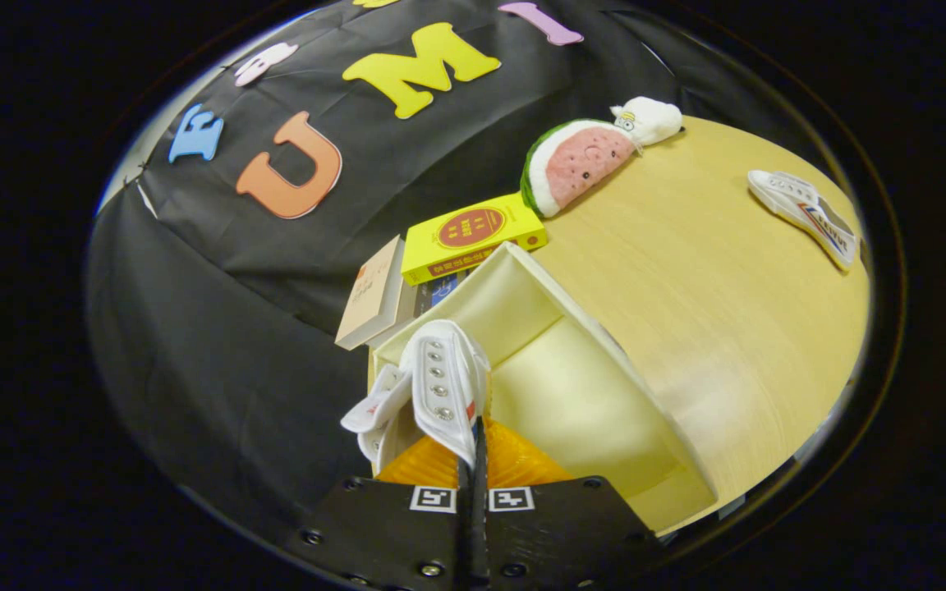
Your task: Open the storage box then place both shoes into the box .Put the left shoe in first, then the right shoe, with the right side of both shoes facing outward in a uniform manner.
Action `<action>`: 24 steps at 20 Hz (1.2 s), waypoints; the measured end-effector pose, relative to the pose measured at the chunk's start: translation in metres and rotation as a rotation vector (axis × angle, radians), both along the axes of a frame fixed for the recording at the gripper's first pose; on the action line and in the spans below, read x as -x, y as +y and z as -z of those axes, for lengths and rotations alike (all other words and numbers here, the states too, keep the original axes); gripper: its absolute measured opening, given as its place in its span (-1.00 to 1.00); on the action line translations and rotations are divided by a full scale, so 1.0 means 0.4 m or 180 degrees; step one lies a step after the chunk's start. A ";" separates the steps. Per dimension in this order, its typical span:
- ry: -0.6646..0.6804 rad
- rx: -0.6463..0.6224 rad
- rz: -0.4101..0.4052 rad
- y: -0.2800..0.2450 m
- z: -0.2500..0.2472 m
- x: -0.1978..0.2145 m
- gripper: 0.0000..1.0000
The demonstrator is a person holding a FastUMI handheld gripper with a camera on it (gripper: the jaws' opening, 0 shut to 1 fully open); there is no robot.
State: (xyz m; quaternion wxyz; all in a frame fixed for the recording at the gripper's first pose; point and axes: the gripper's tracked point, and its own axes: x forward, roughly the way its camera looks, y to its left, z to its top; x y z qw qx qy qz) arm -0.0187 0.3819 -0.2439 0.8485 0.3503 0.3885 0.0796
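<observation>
Holding a white shoe (440, 386), my gripper (473, 464) has its two fingers pressed tight together on the shoe's side flap, the part with the row of little metal lace holes. The fingers sit so close that hardly any gap shows between them. The shoe sticks up right ahead of the fingertips, and its tongue flops out to one side.

My gripper is tipped over, so the whole room looks slanted to me. It points down and forward at the storage box (580, 394), which is open. The box is pale cream inside, and I can see its bare floor and walls. The held shoe hangs over the box's near corner. I cannot tell if the shoe touches the box.

Beyond the box, a yellow book (473, 234) lies on top of other books (374, 291), just past the box's far wall. Further on sits a watermelon plush toy (576, 164), with a small white plush toy (649, 119) touching its far end.

The other white shoe (805, 213) lies on its side on the wooden table (711, 312), well apart from the box and from my gripper. It has a red and blue stripe on it.
</observation>
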 end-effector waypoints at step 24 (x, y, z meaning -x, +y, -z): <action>-0.0869 0.0948 -0.1095 -0.026 -0.134 0.068 0.88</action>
